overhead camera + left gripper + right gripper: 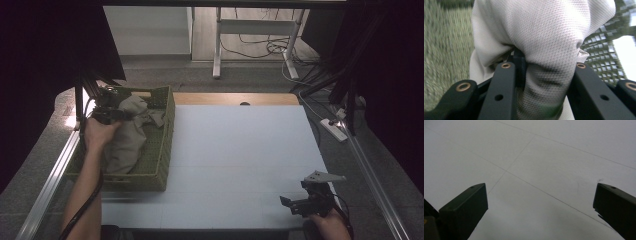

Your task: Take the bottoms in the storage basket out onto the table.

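1. Grey cloth [127, 137] lies bunched in the green woven basket [165, 145], at the left end of the bench [240, 155]. One end is lifted near the basket's far corner; the rest drapes down inside.
2. Left gripper view: cloth [544, 37] is a pale knit fabric, pinched into a fold between the two black jaws, bulging above them.
3. Left gripper [107, 116] is clamped on the cloth, fabric squeezed tight between the jaws. It sits over the basket's far left part, with the person's left hand [97, 135] wrapped around its body.
4. Basket weave shows blurred behind the cloth in the left gripper view; its wall [604, 42] is at the right.
5. Basket sits at the bench's left edge, long side running front to back, near side close to the bench's front.
6. Right gripper [295, 204] is near the bench's front right corner, well apart from the basket, grey three-cornered plate on top.
7. Right gripper [540, 207] jaws stand wide apart with nothing between them, over bare bench [549, 157].
8. Bench surface is pale with thin seam lines.
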{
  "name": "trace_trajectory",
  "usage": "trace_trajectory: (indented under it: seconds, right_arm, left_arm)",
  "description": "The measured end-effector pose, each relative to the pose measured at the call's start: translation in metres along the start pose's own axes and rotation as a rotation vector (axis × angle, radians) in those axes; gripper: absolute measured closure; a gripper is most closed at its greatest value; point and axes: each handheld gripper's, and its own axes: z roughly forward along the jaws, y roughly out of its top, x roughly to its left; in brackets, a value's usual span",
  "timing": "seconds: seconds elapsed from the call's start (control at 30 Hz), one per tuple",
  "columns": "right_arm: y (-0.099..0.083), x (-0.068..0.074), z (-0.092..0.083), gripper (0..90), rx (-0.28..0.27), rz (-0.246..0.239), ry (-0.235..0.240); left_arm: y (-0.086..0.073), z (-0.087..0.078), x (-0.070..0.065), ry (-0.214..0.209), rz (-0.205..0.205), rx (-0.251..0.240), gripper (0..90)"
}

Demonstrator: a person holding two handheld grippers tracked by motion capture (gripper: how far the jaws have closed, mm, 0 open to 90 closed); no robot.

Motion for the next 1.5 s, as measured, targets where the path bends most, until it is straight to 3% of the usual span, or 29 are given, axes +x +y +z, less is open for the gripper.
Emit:
trace_trajectory:
  seconds: [0.27, 0.4, 0.87, 1.5]
  right_arm:
    - [0.000, 0.000, 0.000, 0.1, -0.004, 0.002, 0.004]
    - [0.001, -0.001, 0.000, 0.1, -0.005, 0.002, 0.003]
    - [0.000, -0.002, 0.000, 0.0, -0.009, 0.013, 0.006]
    - [0.000, -0.002, 0.000, 0.1, -0.015, 0.017, 0.010]
  left_arm:
    - [0.009, -0.030, -0.012, -0.031, 0.054, -0.024, 69.7]
    - [0.014, -0.045, -0.021, -0.034, 0.105, -0.044, 69.7]
    - [0.031, -0.086, -0.051, -0.083, 0.183, -0.120, 69.7]
    - [0.046, -0.116, -0.096, -0.161, 0.302, -0.194, 69.7]
